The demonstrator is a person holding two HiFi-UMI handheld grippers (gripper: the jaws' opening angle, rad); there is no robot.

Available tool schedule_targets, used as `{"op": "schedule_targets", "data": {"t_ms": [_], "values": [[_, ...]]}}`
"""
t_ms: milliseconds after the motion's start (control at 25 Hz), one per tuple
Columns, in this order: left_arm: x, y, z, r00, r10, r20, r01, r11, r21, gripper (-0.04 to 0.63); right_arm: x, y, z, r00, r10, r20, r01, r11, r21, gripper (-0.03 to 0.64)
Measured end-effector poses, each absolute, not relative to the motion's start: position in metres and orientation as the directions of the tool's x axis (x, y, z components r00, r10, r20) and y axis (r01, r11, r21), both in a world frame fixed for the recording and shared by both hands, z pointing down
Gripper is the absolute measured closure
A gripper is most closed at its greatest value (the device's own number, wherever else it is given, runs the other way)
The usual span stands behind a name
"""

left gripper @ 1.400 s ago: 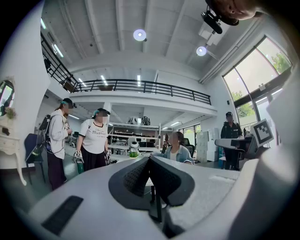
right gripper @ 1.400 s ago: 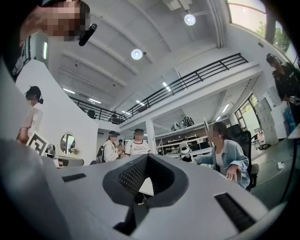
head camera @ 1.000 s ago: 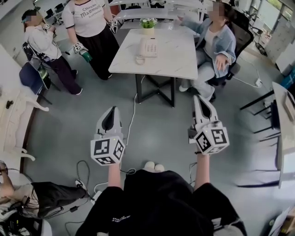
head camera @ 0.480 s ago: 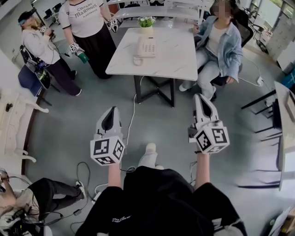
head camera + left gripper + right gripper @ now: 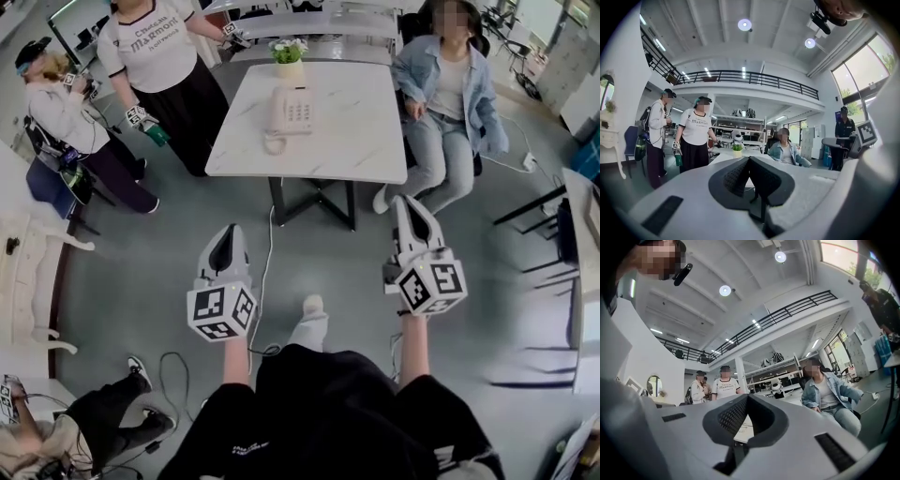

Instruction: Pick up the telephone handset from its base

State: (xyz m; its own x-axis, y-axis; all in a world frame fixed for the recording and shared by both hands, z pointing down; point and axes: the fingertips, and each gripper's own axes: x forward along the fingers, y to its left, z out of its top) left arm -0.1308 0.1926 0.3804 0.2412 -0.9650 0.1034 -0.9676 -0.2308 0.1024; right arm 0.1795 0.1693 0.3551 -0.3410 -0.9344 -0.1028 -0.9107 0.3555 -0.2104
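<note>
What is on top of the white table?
A telephone, handset in place, and a potted plant at the far edge. The pot hides whatever is behind it.

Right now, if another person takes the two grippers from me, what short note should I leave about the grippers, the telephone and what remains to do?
Left gripper: jaws together, nothing between them, held in the air short of the table.
Right gripper: the same, jaws together, empty.
The cream push-button telephone base sits on the white marble-pattern rectangular table, near a small green potted plant. The cream handset rests on the base, at its left side in the head view.
Done: nothing on the phone yet.
Left: step up to the table, open one gripper, grasp the handset and lift it off the base.
</note>
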Motion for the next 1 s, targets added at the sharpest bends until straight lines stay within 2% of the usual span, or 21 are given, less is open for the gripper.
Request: {"op": "schedule_targets", "data": {"t_ms": [240,640,1000], "values": [[-0.143,0.107,0.39,0.261,-0.956,0.136,-0.961,-0.244,0.129,0.595,0.163,0.09,0.361,-0.337,-0.939,-0.07,-0.915,0.344,-0.21,0.627],[-0.139,-0.003,0.411,0.37,-0.916,0.156,-0.926,-0.35,0.142,0.595,0.134,-0.013,0.378,-0.332,-0.943,-0.037,-0.919,0.332,-0.214,0.626],[-0.144,-0.061,0.433,0.366,-0.908,0.205,-0.925,-0.33,0.189,0.595,0.127,-0.065,0.39,-0.322,-0.947,0.002,-0.923,0.314,-0.225,0.626]]}}
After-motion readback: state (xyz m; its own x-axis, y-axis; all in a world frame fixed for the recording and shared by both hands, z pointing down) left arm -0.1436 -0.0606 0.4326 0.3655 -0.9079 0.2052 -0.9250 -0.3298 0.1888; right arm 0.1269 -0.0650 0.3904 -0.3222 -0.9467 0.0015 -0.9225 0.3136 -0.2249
